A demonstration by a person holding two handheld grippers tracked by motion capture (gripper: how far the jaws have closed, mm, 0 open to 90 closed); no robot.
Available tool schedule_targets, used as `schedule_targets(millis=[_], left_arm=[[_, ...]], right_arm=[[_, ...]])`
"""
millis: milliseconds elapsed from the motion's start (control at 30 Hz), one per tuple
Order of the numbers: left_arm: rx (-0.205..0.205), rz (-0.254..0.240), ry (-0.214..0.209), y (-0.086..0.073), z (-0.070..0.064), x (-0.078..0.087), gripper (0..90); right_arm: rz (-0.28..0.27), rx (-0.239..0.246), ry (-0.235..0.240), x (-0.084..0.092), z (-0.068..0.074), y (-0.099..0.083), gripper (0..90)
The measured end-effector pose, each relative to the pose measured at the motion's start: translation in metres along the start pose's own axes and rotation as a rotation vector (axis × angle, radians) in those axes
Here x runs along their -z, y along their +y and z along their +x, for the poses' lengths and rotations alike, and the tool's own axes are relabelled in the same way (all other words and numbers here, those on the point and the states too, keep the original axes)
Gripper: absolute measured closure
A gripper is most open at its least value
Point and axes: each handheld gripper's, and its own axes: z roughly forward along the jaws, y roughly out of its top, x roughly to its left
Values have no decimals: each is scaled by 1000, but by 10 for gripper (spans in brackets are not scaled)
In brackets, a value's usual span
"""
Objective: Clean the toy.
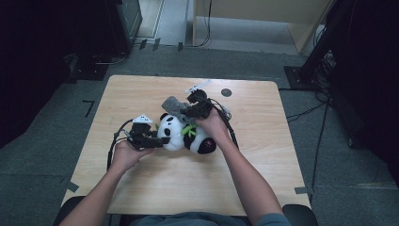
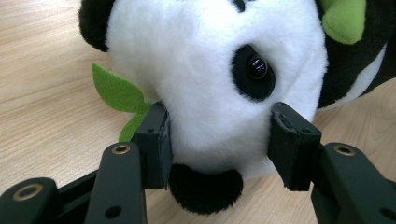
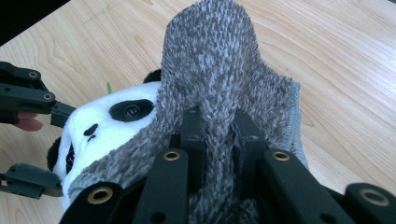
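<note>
Grey fuzzy hat (image 3: 219,60) pinched in right hand-held gripper (image 3: 219,126); left hand-held gripper (image 2: 217,135) clamping plush panda (image 2: 210,70) head, mid-counter (image 1: 141,188).

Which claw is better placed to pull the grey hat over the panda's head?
Probably right: the right claw already pinches the grey hat beside the panda's head, while the left claw steadies it.

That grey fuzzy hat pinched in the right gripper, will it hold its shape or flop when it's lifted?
Probably floppy: the grey hat bunches into a fold where the right gripper pinches it. Likely light, since it drapes loosely over the panda. Its fuzzy pile should resist slipping.
</note>
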Motion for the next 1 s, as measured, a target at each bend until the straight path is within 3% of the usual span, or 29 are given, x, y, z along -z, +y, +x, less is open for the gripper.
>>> schedule_targets(millis=[200, 333, 467, 767, 1000], left_arm=[[-1, 8, -5, 0, 2, 0, 461], [3, 7, -4, 0, 2, 0, 458], [3, 6, -2, 0, 1, 0, 454], [-1, 2, -3, -1, 2, 0, 442], [5, 2, -4, -1, 2, 0, 437]], right_arm=[[-41, -29, 27, 14, 8, 8, 785], [-89, -17, 49, 26, 15, 16, 781], [-96, 12, 62, 30, 26, 24, 775], [-69, 71, 88, 14, 52, 29, 763], [-8, 72, 106, -7, 54, 20, 731]])
